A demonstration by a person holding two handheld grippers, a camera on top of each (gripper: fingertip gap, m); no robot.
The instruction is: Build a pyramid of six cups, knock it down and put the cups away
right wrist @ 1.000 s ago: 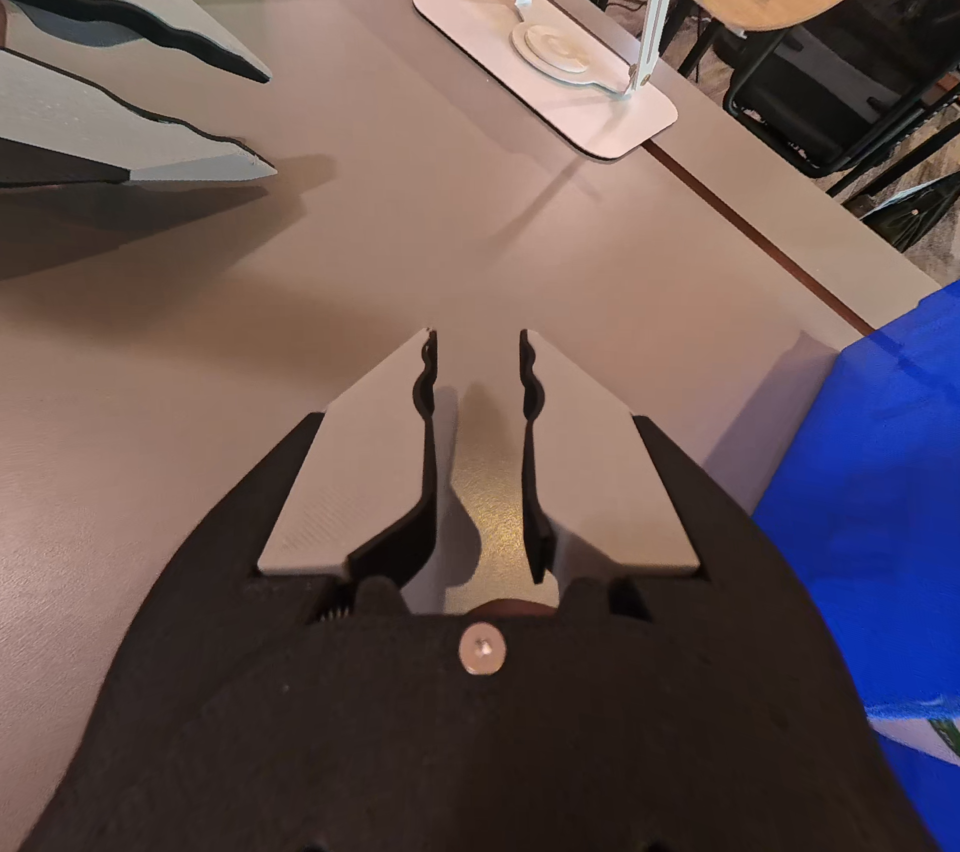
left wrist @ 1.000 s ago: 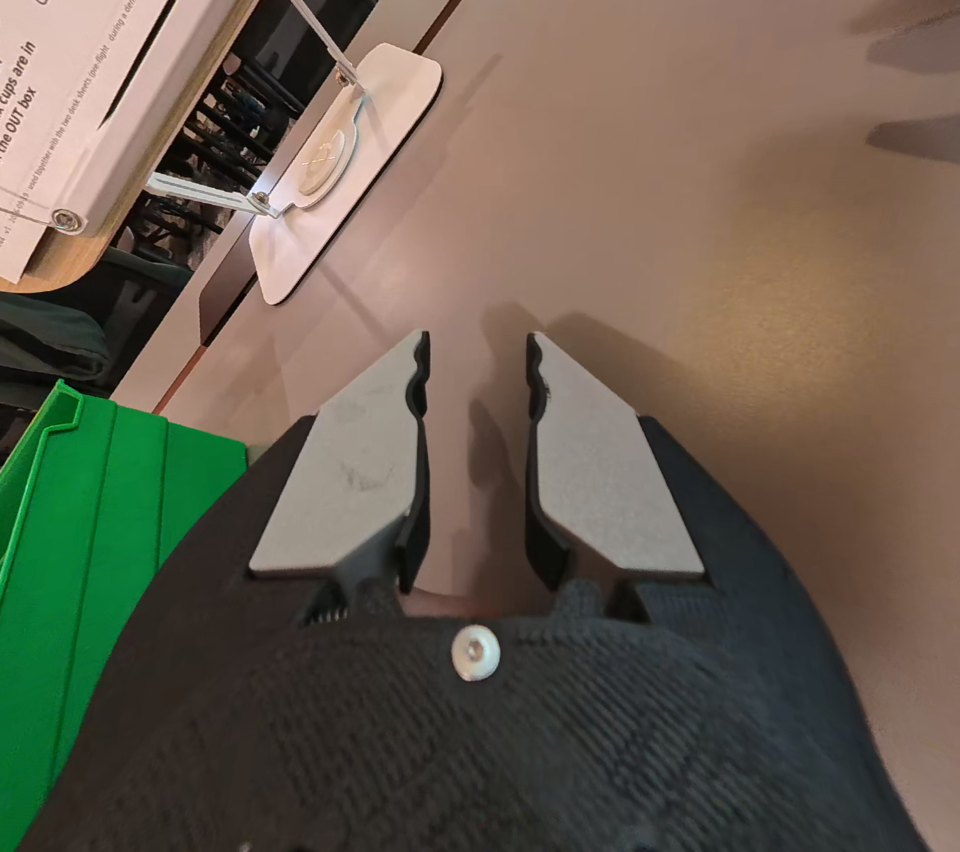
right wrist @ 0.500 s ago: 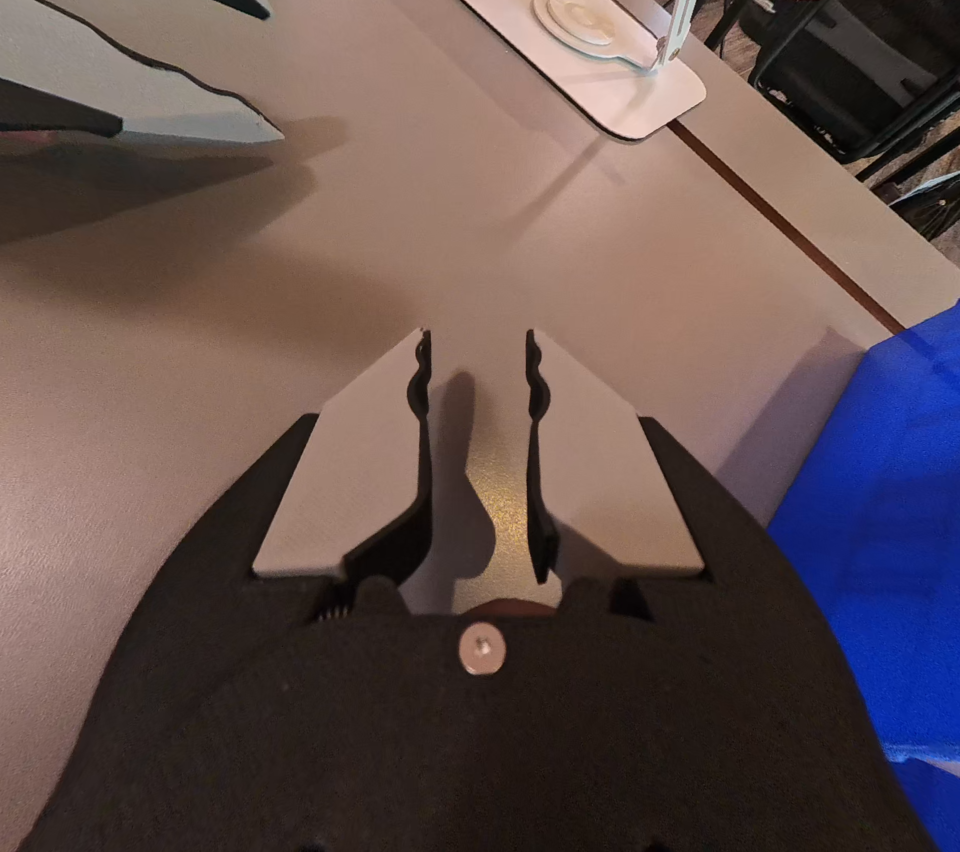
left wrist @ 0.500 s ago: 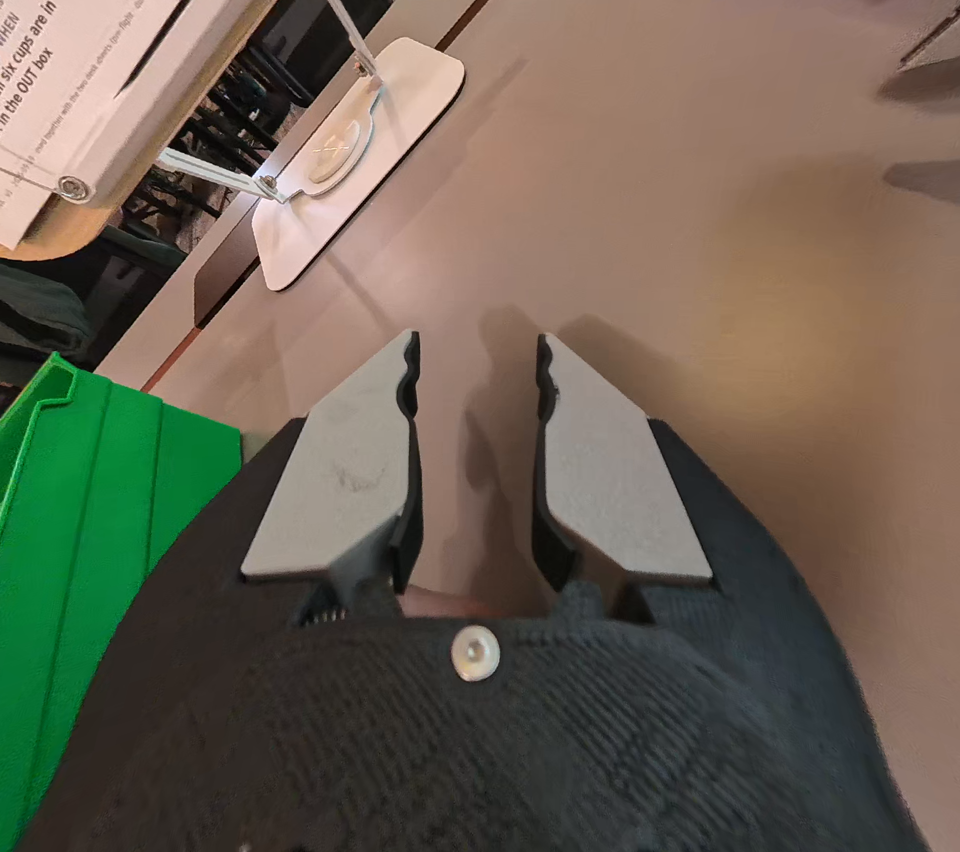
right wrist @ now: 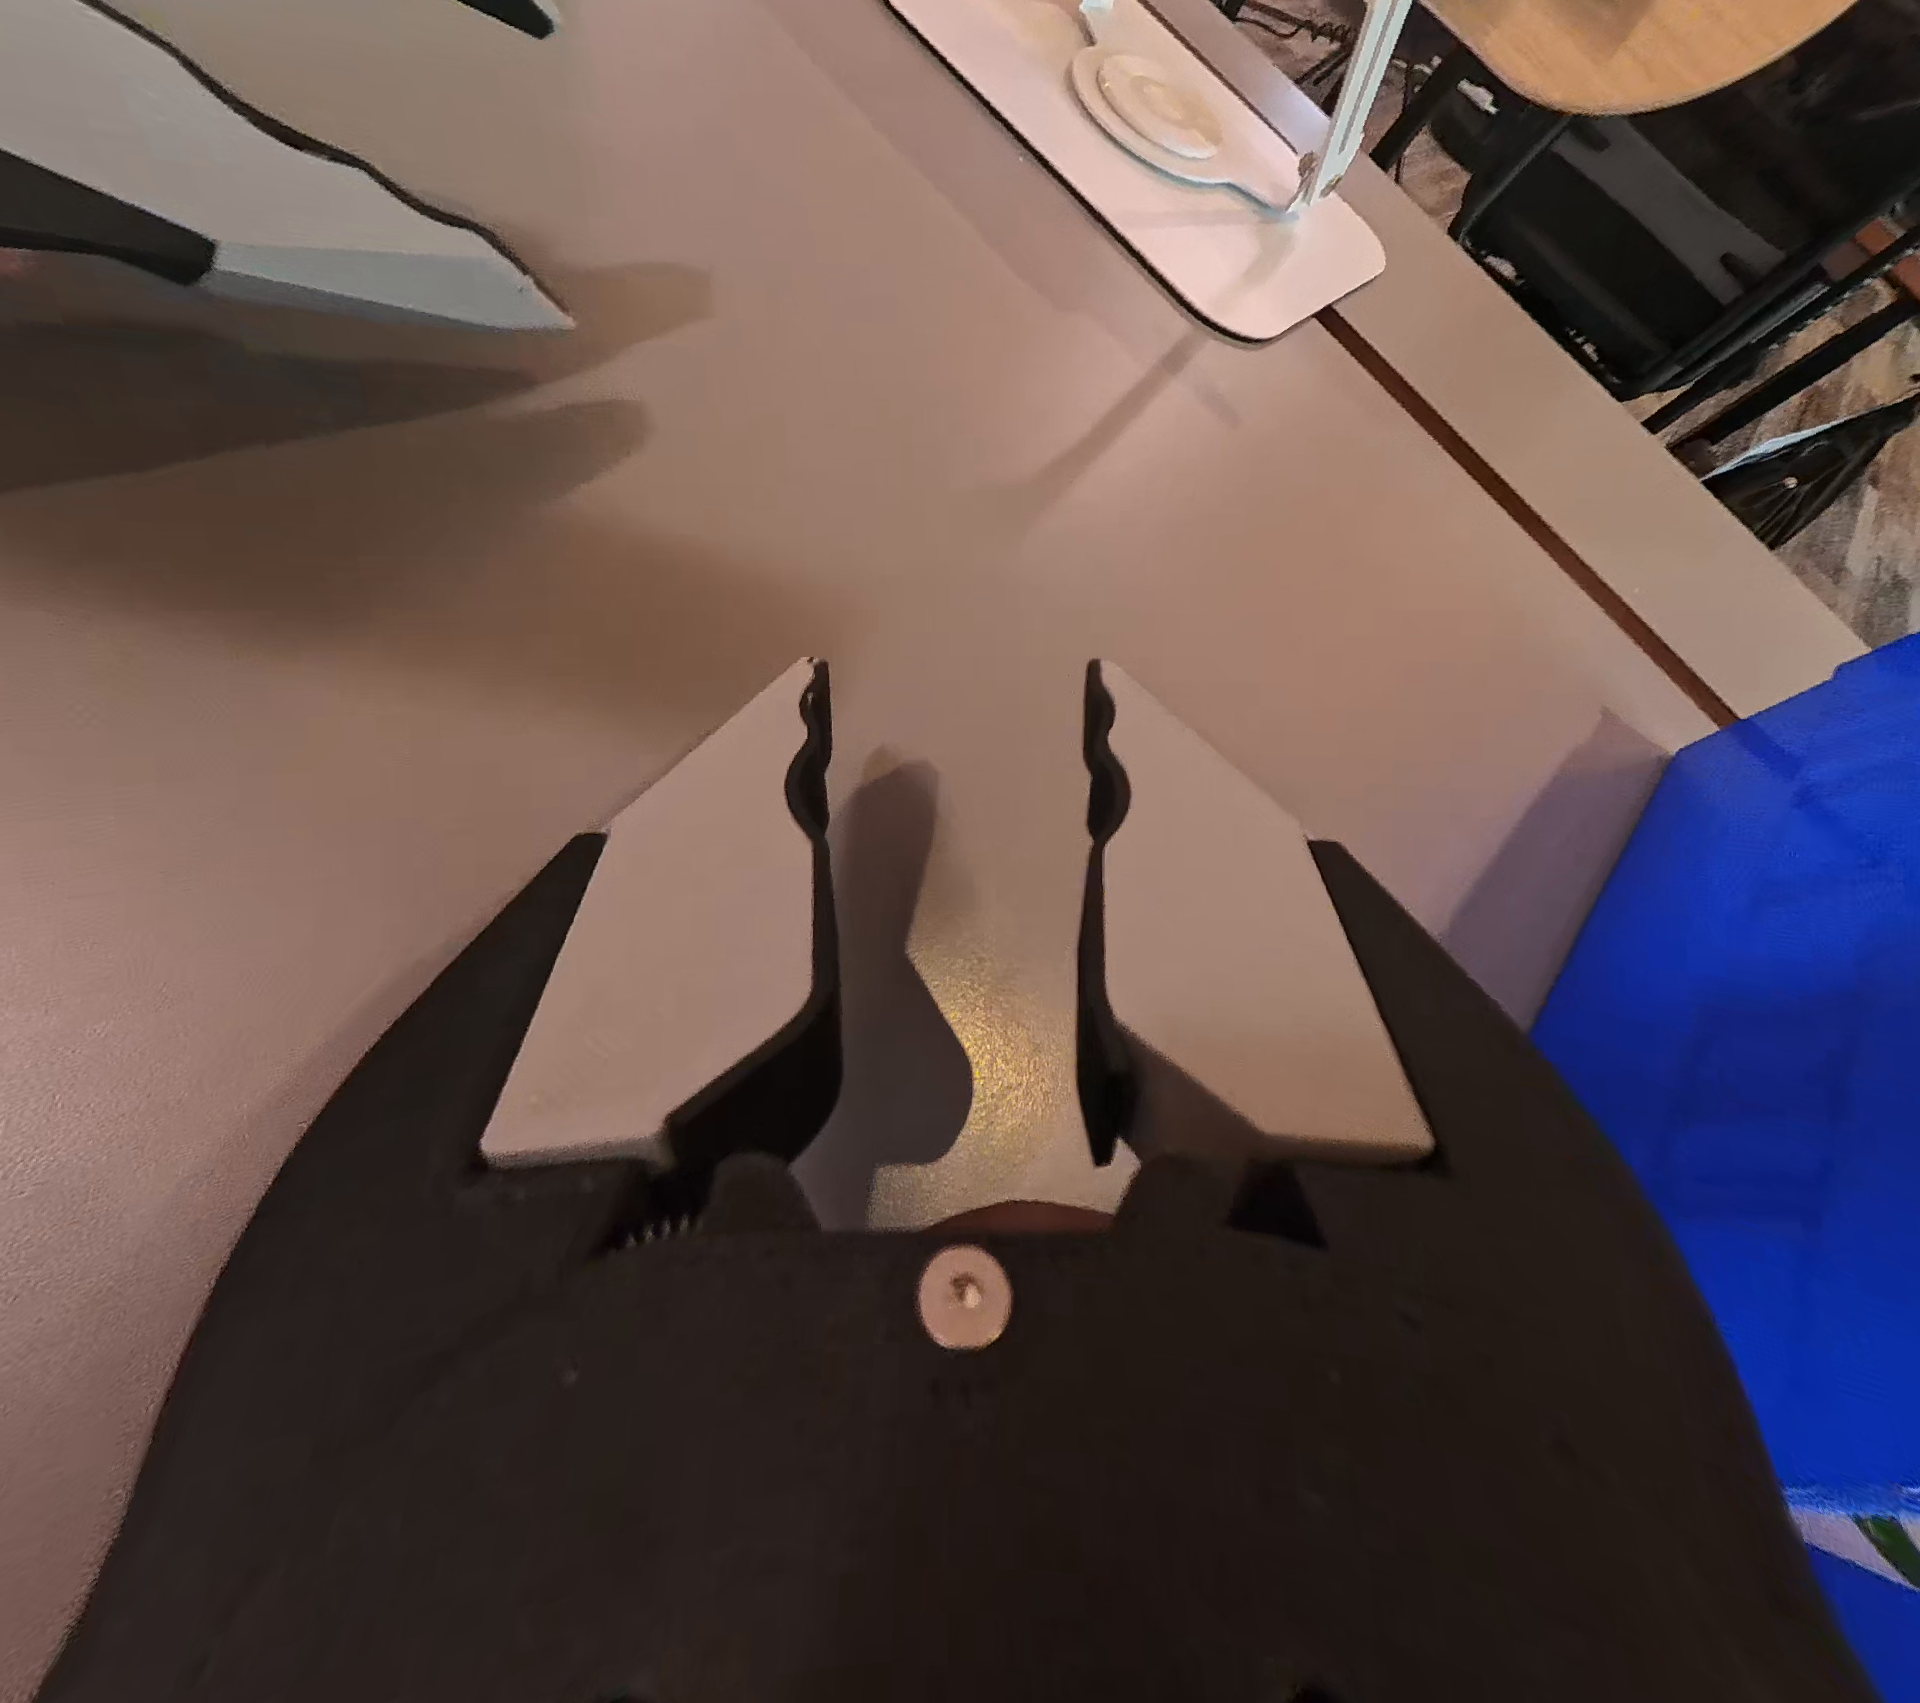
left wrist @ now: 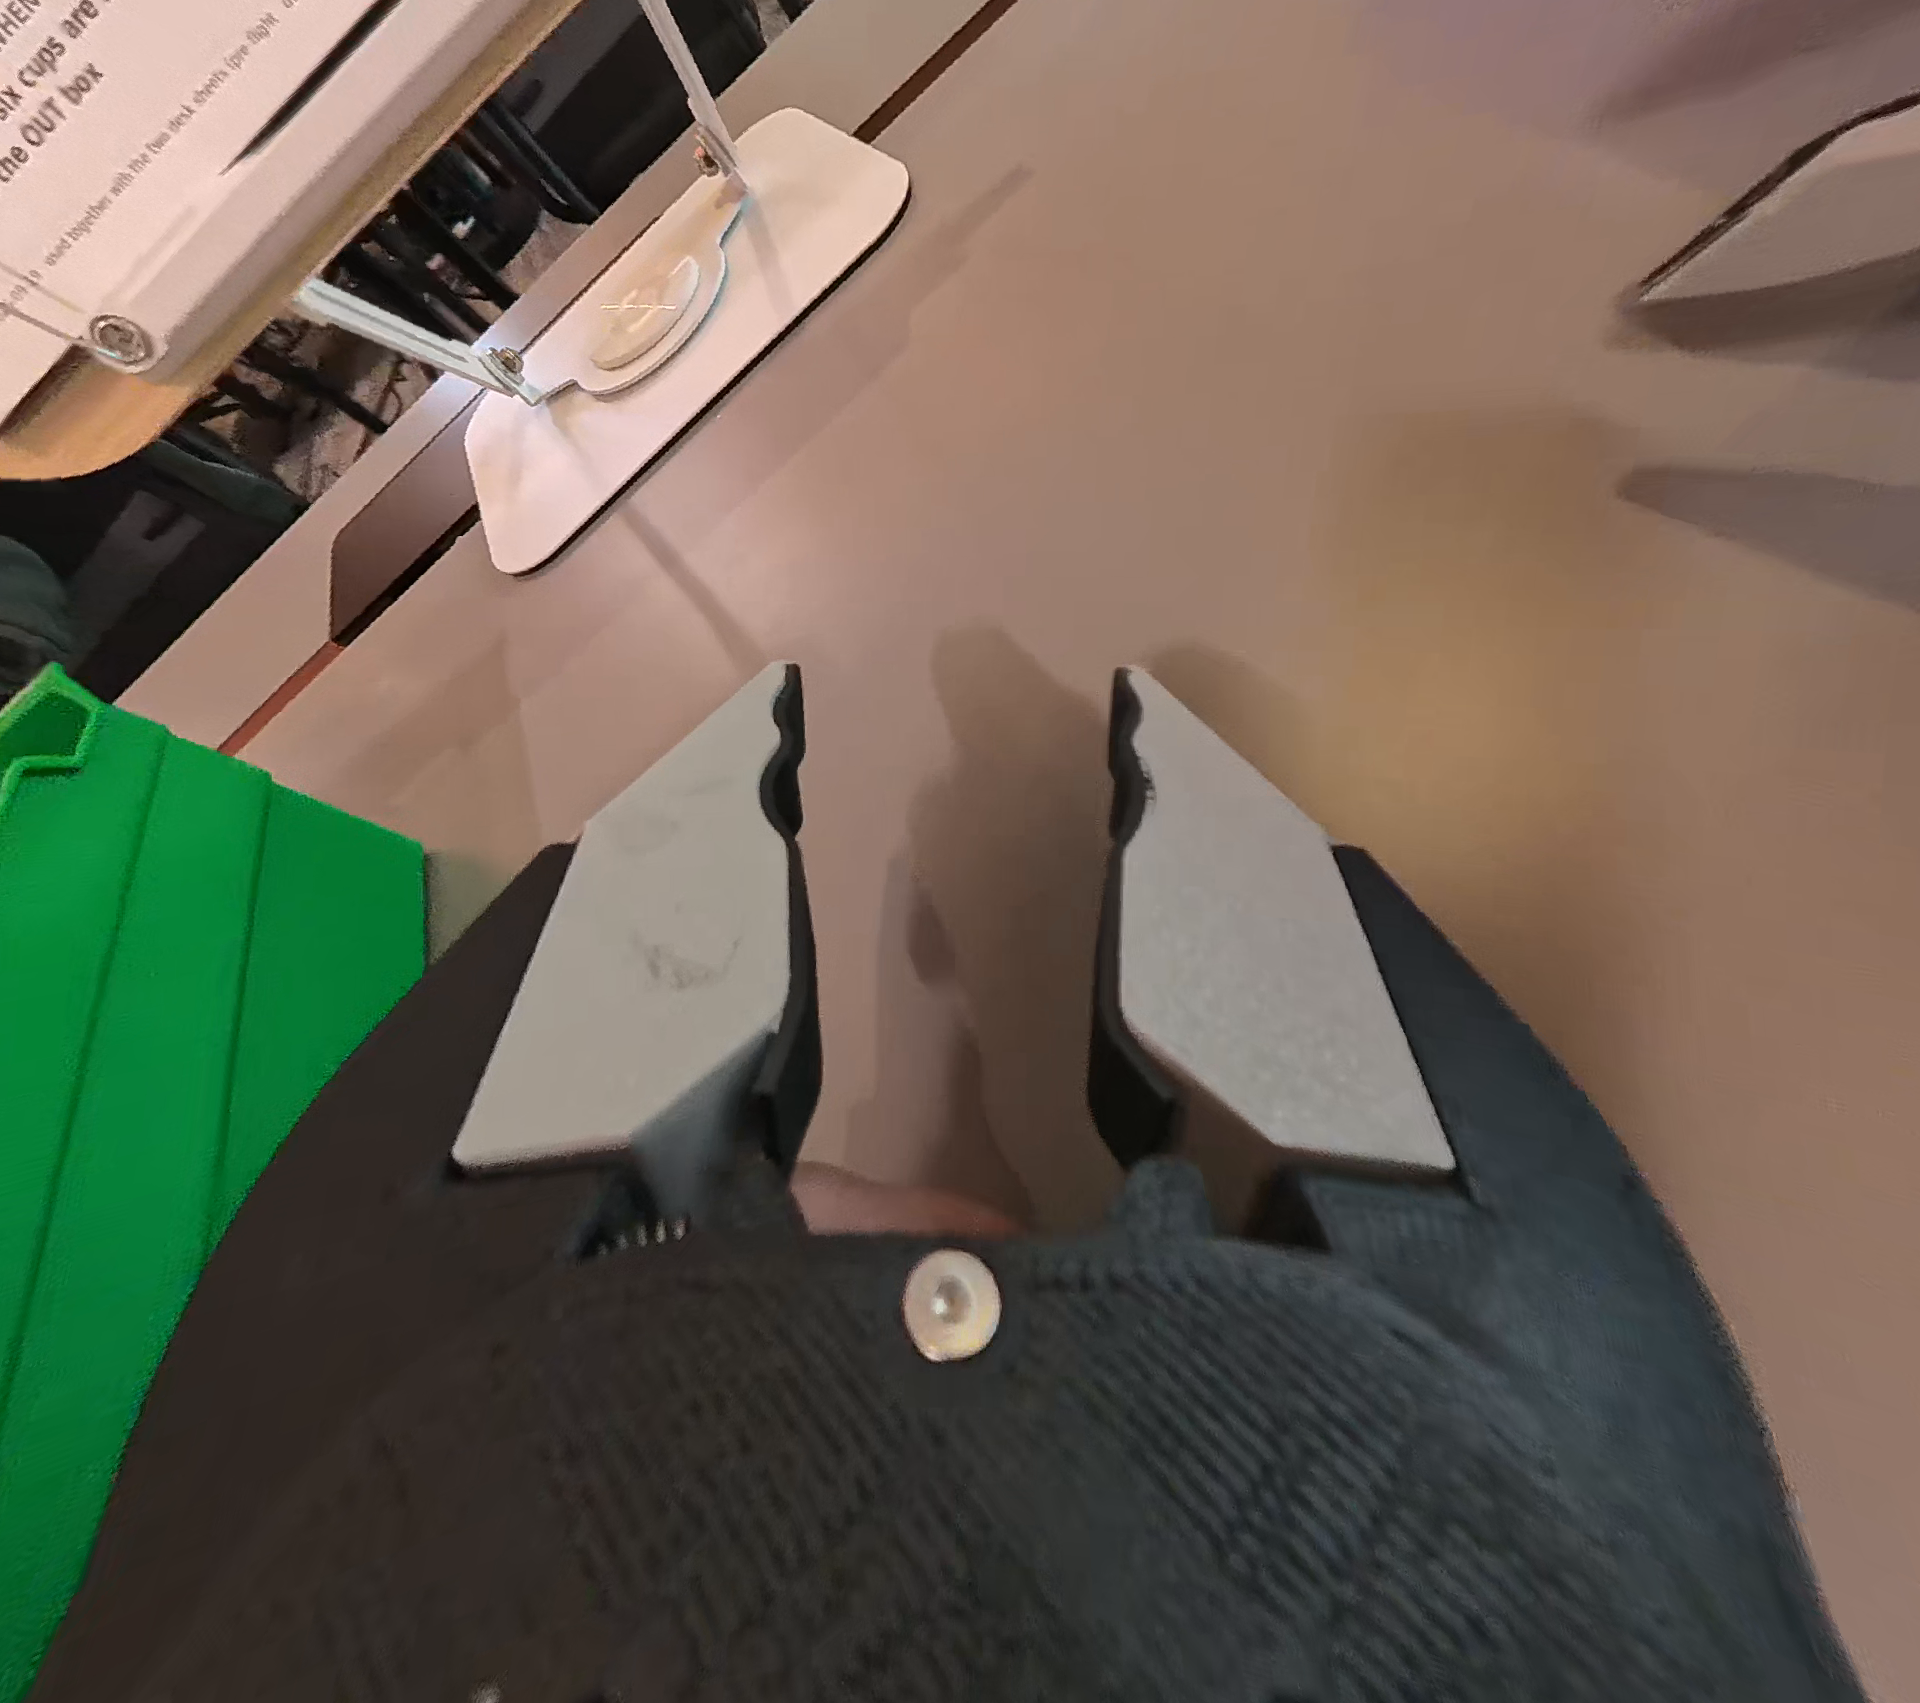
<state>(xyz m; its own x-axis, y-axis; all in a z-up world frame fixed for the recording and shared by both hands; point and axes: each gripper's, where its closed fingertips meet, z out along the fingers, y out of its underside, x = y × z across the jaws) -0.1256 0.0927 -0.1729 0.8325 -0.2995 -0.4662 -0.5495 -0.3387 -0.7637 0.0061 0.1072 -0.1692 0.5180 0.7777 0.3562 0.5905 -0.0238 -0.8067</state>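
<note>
No cup shows in either view. My left gripper [left wrist: 956, 682] is open and empty above the bare grey-brown table [left wrist: 1299, 427]. A green bin [left wrist: 177, 978] stands just to its left. My right gripper [right wrist: 956, 677] is open and empty above the table [right wrist: 831, 427], with a blue bin [right wrist: 1745, 978] close on its right. The left gripper's fingers [right wrist: 312, 230] reach in at the upper left of the right wrist view. The right gripper's fingers [left wrist: 1808, 219] show at the right edge of the left wrist view.
A white stand [left wrist: 686, 313] with a flat base sits at the table's far edge and holds a printed sheet on a wooden board [left wrist: 260, 22]; it also shows in the right wrist view [right wrist: 1143, 126]. Dark chairs [right wrist: 1621, 261] stand beyond the table edge.
Both grippers have opened wider over the last second. The views have shifted slightly; the other gripper's fingers now reach farther into each view.
</note>
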